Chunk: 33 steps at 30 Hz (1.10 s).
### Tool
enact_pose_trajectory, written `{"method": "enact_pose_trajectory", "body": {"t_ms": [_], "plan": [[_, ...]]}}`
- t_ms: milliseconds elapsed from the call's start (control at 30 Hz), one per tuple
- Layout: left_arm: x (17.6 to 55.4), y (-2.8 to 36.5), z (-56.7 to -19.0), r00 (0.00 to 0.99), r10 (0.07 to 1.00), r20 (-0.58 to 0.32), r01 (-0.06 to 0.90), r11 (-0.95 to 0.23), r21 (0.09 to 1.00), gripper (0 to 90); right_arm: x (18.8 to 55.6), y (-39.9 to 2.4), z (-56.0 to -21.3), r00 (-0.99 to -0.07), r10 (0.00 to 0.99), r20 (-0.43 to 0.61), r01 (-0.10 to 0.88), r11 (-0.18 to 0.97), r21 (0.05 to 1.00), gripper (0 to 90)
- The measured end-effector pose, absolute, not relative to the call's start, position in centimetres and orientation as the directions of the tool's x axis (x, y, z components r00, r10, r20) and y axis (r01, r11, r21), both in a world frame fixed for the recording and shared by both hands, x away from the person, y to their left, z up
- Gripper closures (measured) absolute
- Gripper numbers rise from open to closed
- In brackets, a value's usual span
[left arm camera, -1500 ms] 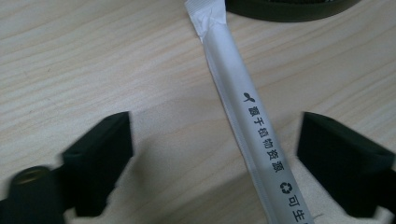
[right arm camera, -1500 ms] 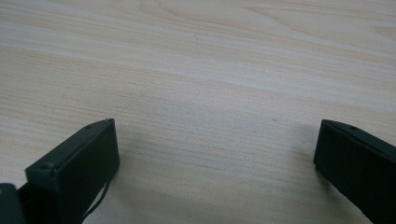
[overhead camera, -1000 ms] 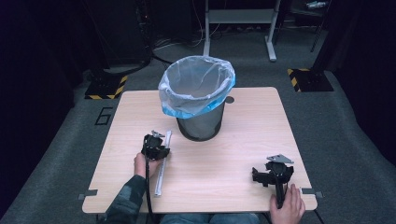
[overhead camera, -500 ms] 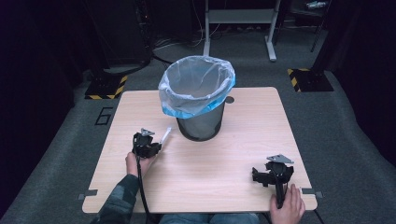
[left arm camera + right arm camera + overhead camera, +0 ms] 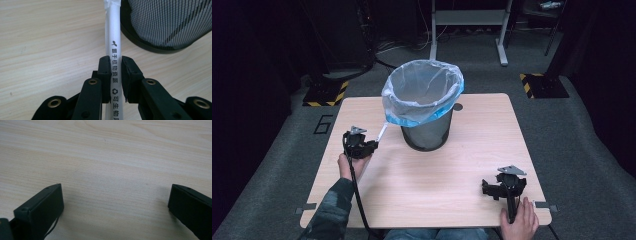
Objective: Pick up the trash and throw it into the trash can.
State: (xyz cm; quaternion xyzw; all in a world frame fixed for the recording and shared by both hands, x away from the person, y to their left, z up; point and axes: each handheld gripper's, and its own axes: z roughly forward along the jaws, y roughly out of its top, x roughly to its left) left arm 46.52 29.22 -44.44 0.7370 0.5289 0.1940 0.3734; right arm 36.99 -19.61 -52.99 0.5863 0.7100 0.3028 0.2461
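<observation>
Clearly, a paper-wrapped straw is held between the jaws of the left tool, which are closed narrowly on it around mid-length. In the high view it is seen lifted over the left part of the bench, its far end pointing at the mesh bin lined with a clear bag. It is judged to be very light, slender and easily crushed or bent, so a gentle pinch near the middle is favoured. The right tool is rested wide open near the right edge, with nothing held.
</observation>
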Motion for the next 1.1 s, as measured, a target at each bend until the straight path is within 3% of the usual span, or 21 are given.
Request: {"method": "enact_pose_trajectory", "body": {"t_ms": [300, 1100], "plan": [[47.4, 30.6, -43.1, 0.339, 0.928, -0.154, 0.611, -0.092, 0.787, 78.0, 37.0, -19.6, -53.0, -0.187, 0.982, 0.007, 0.685, 0.125, 0.718, 0.0], [49.3, 31.6, -38.4, 0.331, 0.936, -0.118, 0.542, -0.086, 0.836, 78.1, 37.0, -19.5, -53.0, -0.185, 0.983, 0.007, 0.685, 0.124, 0.718, 0.0]]}}
